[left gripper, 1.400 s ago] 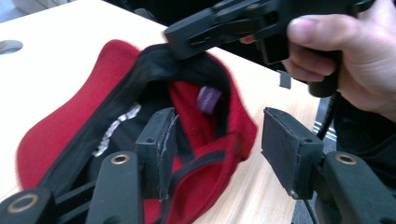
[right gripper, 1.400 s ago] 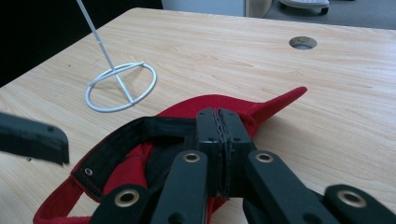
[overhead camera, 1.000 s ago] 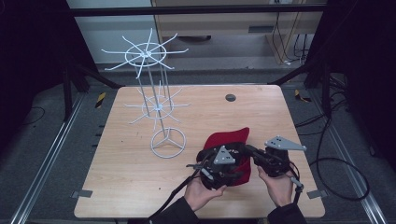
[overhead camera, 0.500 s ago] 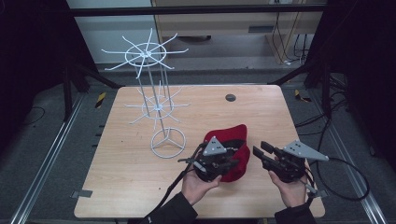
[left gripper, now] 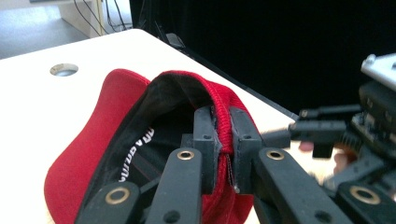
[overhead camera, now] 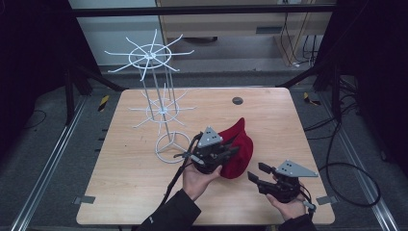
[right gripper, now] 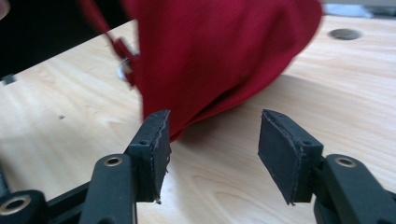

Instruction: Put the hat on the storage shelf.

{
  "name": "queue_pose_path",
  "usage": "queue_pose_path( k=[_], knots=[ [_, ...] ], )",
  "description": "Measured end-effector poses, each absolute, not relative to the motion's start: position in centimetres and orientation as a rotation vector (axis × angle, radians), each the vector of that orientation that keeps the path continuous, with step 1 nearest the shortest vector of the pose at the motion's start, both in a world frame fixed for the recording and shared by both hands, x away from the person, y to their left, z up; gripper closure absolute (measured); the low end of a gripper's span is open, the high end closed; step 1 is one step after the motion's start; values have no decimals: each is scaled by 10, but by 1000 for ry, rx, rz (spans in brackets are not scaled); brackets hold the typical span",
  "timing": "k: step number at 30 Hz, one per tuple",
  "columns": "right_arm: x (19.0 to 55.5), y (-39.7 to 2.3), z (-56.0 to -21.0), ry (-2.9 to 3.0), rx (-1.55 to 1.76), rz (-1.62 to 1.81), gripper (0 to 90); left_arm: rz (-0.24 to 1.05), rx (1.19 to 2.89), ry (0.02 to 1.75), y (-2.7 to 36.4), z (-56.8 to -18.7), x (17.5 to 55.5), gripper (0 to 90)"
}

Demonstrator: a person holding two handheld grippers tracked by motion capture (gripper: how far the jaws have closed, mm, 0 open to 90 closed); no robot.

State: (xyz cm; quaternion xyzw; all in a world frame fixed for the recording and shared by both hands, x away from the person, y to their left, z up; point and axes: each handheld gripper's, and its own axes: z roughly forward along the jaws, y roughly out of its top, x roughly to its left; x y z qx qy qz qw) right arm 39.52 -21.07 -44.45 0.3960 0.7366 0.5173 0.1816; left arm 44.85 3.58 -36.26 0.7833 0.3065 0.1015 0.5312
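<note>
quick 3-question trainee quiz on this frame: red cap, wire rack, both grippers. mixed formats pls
1. True or false: the left gripper is shut on the edge of the red cap.
2. What is between the pads of the right gripper?
A. the cap's brim
B. nothing
C. a rack arm
3. In the high view, on which side of the cap does the white wire rack stand on the table?

Key:
1. True. The left gripper view shows the pads pinching the ribbed red edge.
2. B. Its jaws have just been opening and stand apart short of the cap, over bare wood.
3. To the cap's left and a little farther back, apart from it.
</note>
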Motion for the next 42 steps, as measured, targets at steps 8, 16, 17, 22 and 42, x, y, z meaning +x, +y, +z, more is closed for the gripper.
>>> queue_pose_path(
  k=[8,16,17,22,42],
  knots=[
    [401,-191,-457,2144,1113,1510,398,267,1859,723,31,-355,450,830],
    [411,-183,-462,2157,1154,1524,683,281,1858,679,24,-345,446,831],
    [411,-184,-460,2147,1165,1508,729,282,1856,673,24,-344,445,831],
    [408,-202,-449,2056,1191,1466,792,283,1828,662,29,-340,442,830],
    [405,-204,-398,2017,991,1279,789,289,1857,708,77,-376,427,824]
  ],
)
